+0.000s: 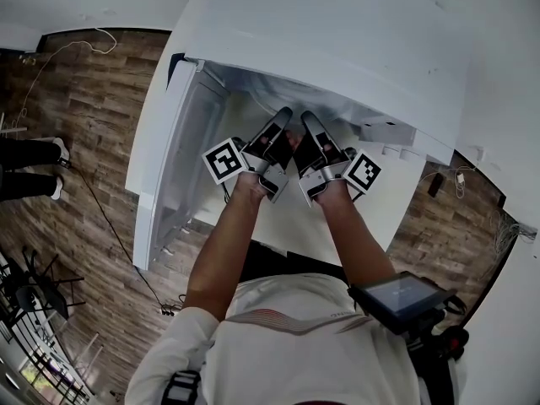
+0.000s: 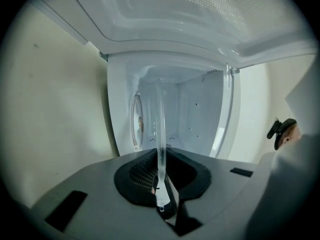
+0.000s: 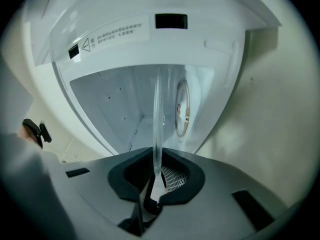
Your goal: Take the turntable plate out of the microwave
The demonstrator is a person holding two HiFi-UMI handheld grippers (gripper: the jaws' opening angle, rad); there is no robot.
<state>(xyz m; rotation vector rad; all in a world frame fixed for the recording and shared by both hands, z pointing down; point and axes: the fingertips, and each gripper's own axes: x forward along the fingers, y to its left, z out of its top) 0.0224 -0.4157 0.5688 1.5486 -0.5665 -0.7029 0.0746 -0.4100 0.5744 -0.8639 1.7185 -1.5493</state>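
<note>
The glass turntable plate [image 2: 160, 129] shows edge-on as a thin clear strip running from the jaws into the white microwave [image 1: 337, 49] cavity. My left gripper [image 2: 160, 173] is shut on its rim, which sits between the black pads. My right gripper [image 3: 156, 173] is shut on the same plate [image 3: 157, 119]. In the head view the left gripper [image 1: 280, 126] and right gripper [image 1: 308, 131] sit side by side, tips inside the cavity mouth, and the plate is hidden there. A round ring [image 3: 182, 109] shows on one cavity face beside the plate.
The microwave door [image 1: 173, 167] hangs open at the left of the cavity. The oven stands on a white counter [image 1: 396, 201]. A person's legs [image 1: 34, 165] and a loose cable [image 1: 101, 209] are on the wood floor at left. A screen device [image 1: 396, 298] hangs at my chest.
</note>
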